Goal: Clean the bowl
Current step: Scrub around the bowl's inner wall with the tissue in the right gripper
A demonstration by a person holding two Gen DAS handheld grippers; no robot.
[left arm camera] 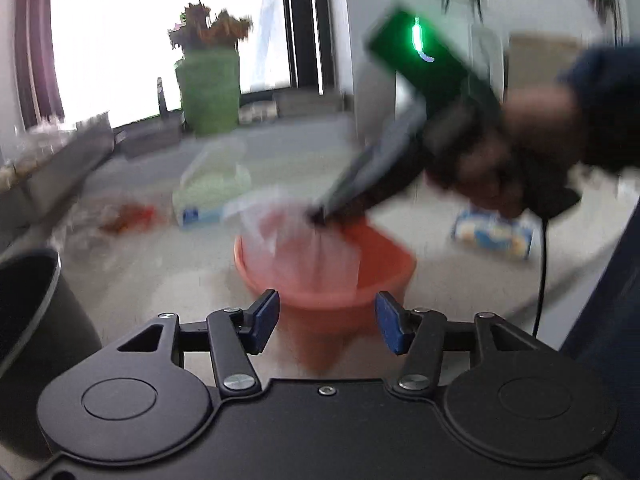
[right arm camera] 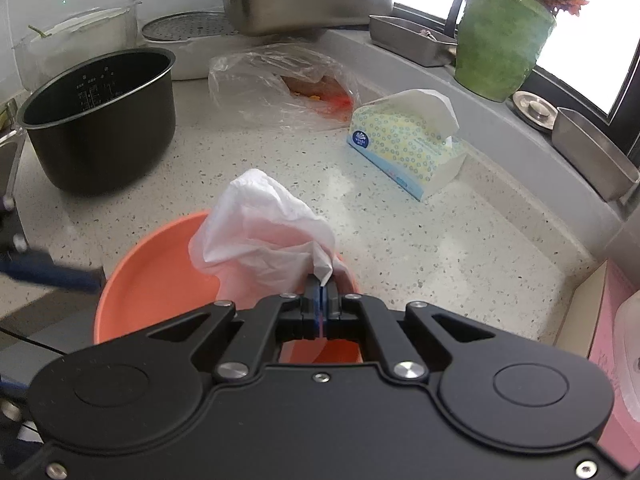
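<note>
A: Where is the bowl (right arm camera: 156, 256)?

B: On the desk (right arm camera: 460, 240), low centre in the right wrist view; its near rim is hidden under the gripper body; in the left wrist view the bowl (left arm camera: 320, 280) is badly blurred.

A: And the right gripper (right arm camera: 321, 280)?

B: Its jaws are pressed together on a corner of a tissue (right arm camera: 260, 232); the tissue rises in a crumpled peak over the bowl, and its lower part is hidden behind the gripper; how far it goes down inside I cannot tell.

A: The left gripper (left arm camera: 326, 322)?

B: Its jaws stand apart with nothing between them, just short of the bowl; in the right wrist view only a blurred blue finger (right arm camera: 52, 274) shows, at nine o'clock of the bowl.

A: Anything else unclear?

B: A hand (left arm camera: 532, 148) holding the right gripper is smeared by motion; a pot (right arm camera: 100, 120) at eleven o'clock of the bowl is sharp in one view and cut off at the edge of the other; a tissue box (right arm camera: 404, 144) sits at two o'clock; a plastic bag (right arm camera: 280, 84) at twelve holds something orange I cannot identify.
</note>
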